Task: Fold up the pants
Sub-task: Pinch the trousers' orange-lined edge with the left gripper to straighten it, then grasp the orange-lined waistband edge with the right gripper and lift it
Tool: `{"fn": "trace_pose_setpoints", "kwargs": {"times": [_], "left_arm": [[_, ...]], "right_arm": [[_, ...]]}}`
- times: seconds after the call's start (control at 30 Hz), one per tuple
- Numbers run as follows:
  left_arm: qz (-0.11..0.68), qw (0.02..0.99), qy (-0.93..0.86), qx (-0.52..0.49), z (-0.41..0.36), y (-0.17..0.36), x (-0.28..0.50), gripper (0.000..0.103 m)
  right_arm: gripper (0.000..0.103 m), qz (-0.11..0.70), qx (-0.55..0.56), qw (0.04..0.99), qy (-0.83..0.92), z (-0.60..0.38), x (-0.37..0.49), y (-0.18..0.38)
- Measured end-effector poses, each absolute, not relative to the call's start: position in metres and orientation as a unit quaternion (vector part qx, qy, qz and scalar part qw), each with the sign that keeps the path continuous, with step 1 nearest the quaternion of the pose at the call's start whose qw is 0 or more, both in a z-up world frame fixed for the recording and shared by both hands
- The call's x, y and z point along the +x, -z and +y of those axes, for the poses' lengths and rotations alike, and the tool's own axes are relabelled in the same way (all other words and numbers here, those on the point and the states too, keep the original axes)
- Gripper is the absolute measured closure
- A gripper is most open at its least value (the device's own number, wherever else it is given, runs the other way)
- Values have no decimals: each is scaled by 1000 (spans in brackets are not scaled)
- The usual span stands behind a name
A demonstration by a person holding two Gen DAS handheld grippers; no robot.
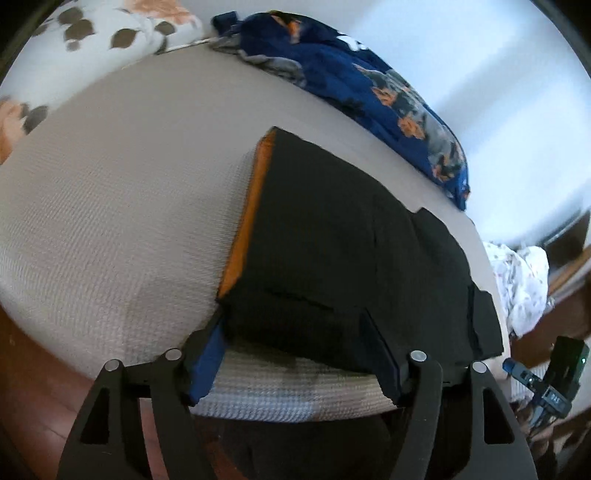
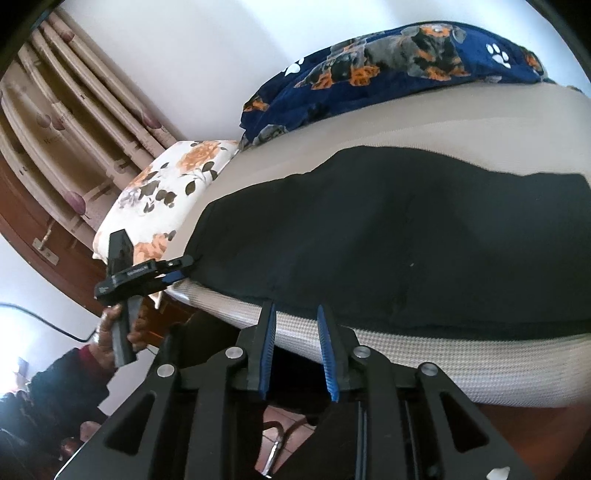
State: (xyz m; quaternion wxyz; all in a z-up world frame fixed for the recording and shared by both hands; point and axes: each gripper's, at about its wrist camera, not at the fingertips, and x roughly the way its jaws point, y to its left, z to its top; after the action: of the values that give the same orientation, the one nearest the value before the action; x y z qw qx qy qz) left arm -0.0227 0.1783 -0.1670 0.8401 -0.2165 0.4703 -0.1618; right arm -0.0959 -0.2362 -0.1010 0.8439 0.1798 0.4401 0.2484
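The black pants (image 2: 388, 236) lie flat along the bed's (image 1: 110, 221) near edge, long axis parallel to it. The left gripper (image 1: 295, 354) gapes wide; the right gripper (image 2: 295, 317) stands narrowly parted, empty.

Bare mattress (image 1: 110, 229) lies open left of the pants (image 1: 332, 240); blanket (image 1: 369, 81) crowds the far edge.

The right end of the black pants (image 2: 388, 229) is cut off by the edge of the right wrist picture. In the left wrist picture, the floral pillow (image 1: 110, 29) is cropped, and the bed cover (image 1: 110, 221) is blurred.
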Motion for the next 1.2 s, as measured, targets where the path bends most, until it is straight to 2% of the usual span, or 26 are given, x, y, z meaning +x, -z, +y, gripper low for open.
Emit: {"fn": "trace_pose_setpoints", "kwargs": {"times": [0.1,0.17,0.23,0.5,0.63,0.77,0.93,0.97,1.0,1.2], "left_arm": [[465,834,174,-239,180,167,-24,36],[471,835,164,-232,183,171,-23,62],[472,824,177,-257,191,175,-21,67],[471,761,215,-391,221,197,-17,68],[473,759,216,-393,220,196,-18,68],[461,752,208,-422,217,196,-15,60],[461,773,198,-388,208,190,-15,60],[463,778,193,-379,206,189,-14,68],[465,785,183,-365,204,188,-14,70],[453,818,155,-318,190,178,-17,75]], "right_arm": [[79,445,184,839,-252,-231,-100,103],[79,447,184,838,-255,-227,-103,104],[79,447,179,838,-256,-222,-106,102],[78,438,175,844,-256,-222,-115,99],[76,439,182,842,-254,-225,-115,101],[76,445,180,839,-256,-221,-114,105],[76,451,176,837,-257,-215,-116,108],[76,452,178,836,-256,-215,-116,109],[76,453,180,835,-255,-215,-117,111],[76,459,189,833,-244,-220,-111,116]]}}
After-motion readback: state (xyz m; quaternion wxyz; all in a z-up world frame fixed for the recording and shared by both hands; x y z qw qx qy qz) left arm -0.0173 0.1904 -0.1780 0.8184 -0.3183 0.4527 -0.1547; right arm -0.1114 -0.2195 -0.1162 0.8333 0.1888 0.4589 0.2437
